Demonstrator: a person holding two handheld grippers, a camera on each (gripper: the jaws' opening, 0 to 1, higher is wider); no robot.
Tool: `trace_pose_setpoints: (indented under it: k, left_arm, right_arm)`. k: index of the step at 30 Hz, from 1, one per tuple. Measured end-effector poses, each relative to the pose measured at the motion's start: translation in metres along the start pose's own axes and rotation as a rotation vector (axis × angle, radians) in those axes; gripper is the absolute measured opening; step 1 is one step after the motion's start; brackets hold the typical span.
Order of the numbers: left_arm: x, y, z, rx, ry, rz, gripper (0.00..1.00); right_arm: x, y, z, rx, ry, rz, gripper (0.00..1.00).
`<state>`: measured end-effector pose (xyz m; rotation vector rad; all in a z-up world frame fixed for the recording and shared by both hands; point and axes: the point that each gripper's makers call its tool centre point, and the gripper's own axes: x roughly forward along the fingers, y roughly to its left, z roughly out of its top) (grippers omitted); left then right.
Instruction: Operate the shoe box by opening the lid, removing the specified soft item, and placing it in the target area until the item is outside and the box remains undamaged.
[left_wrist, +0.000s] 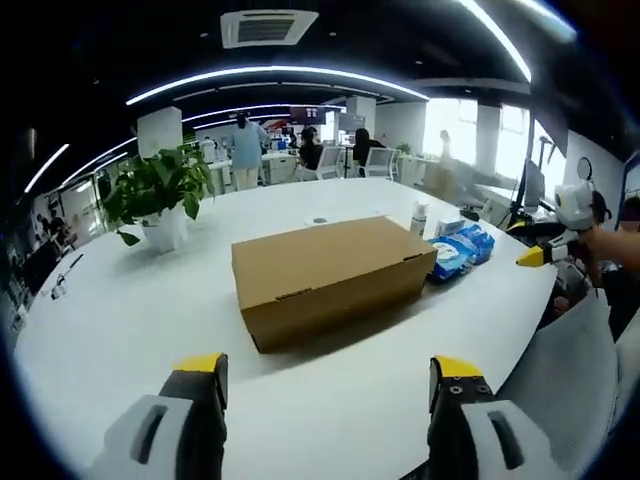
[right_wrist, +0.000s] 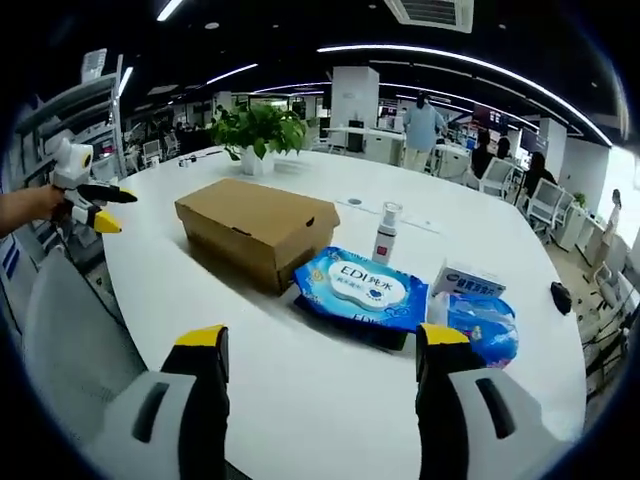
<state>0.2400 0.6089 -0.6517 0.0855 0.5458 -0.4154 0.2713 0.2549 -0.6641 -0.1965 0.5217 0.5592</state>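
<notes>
Room: open office with ceiling light strips, people at desks at the far side; a wide white counter (left_wrist: 120, 320) carries everything
Left hand-held gripper (left_wrist: 328, 375): jaws spread wide, holding nothing, low over the near edge of the counter; it also shows in the right gripper view at 9 o'clock (right_wrist: 100, 208), held in a hand off the counter's edge, jaw gap hard to read there
Right hand-held gripper (right_wrist: 318, 345): jaws wide apart, empty, over bare counter; in the left gripper view it sits at 3 o'clock (left_wrist: 540, 255)
Shoe box (left_wrist: 330, 275): plain brown cardboard, lid shut, lying flat mid-counter at 12 o'clock of the left jaws, well apart from both tools
Handling, my guess: light, fairly stiff but thin board that will dent or tear if pinched hard; lift the lid by its front lip near a corner, with the other tool steadying the base; the soft item is hidden inside
Beside the box: blue wipes pack (right_wrist: 362, 288) touching or just beside its end, a small spray bottle (right_wrist: 385, 233) behind it, more blue packets (right_wrist: 480, 320) at 3 o'clock
Further out: potted plant (left_wrist: 160, 195) at 10 o'clock
Surface: smooth, probably slippery, so the box may slide when pushed
</notes>
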Motion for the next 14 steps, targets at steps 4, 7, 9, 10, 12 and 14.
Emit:
trace_pose_setpoints:
  k: [4,7,9,10,12,14]
  left_arm:
    - [-0.007,-0.005,0.0,-0.01,-0.015,-0.007,0.92]
    - [-0.01,-0.009,-0.005,-0.007,-0.014,-0.009,0.94]
    - [-0.012,-0.013,-0.009,-0.003,-0.016,-0.016,0.96]
    - [-0.012,-0.014,-0.01,-0.004,-0.017,-0.019,0.97]
    - [-0.014,-0.017,-0.012,-0.013,-0.018,-0.029,0.99]
    - [-0.015,-0.018,-0.014,-0.016,-0.017,-0.032,1.0]
  right_arm:
    - [-0.01,0.001,-0.007,0.005,0.003,0.001,0.79]
    - [-0.015,0.003,-0.013,-0.003,0.012,0.0,0.82]
    - [-0.019,0.003,-0.016,-0.003,0.012,-0.003,0.82]
    - [-0.02,0.004,-0.017,0.002,0.011,-0.004,0.83]
    - [-0.022,0.003,-0.019,0.013,0.01,-0.009,0.84]
    - [-0.025,0.004,-0.02,0.017,0.011,-0.011,0.85]
